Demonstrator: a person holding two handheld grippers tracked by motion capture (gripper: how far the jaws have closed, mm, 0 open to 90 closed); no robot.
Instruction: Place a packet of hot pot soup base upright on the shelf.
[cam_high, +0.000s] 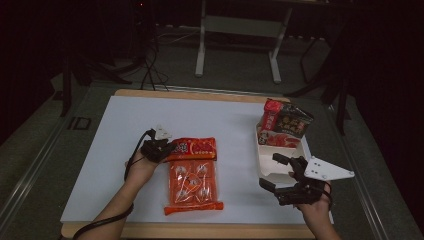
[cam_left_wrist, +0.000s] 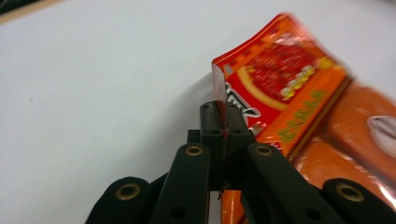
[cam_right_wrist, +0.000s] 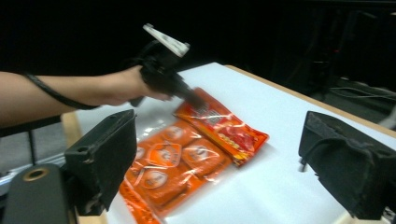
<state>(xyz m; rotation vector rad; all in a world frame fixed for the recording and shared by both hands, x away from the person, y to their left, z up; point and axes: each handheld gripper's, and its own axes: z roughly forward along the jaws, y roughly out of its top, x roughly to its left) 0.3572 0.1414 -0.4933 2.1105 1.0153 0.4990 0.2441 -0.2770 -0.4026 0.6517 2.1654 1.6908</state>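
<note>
- Now the left gripper (cam_left_wrist: 223, 122) is clamped on the near corner of the small red snack packet (cam_left_wrist: 280, 88), whose edge curls up off the desk (cam_high: 120, 145).
- Judged from that thin pinch, a slow lift suits best, so the foil does not slip free.
- Underneath it lies a larger orange bag (cam_high: 193, 186) of wrapped pieces.
- Off to the side, the right gripper (cam_high: 280, 176) hovers with its jaws wide apart, holding nothing, beside a white tray (cam_high: 263, 161) of packets.
- Beyond the white desk, the room is dark.
</note>
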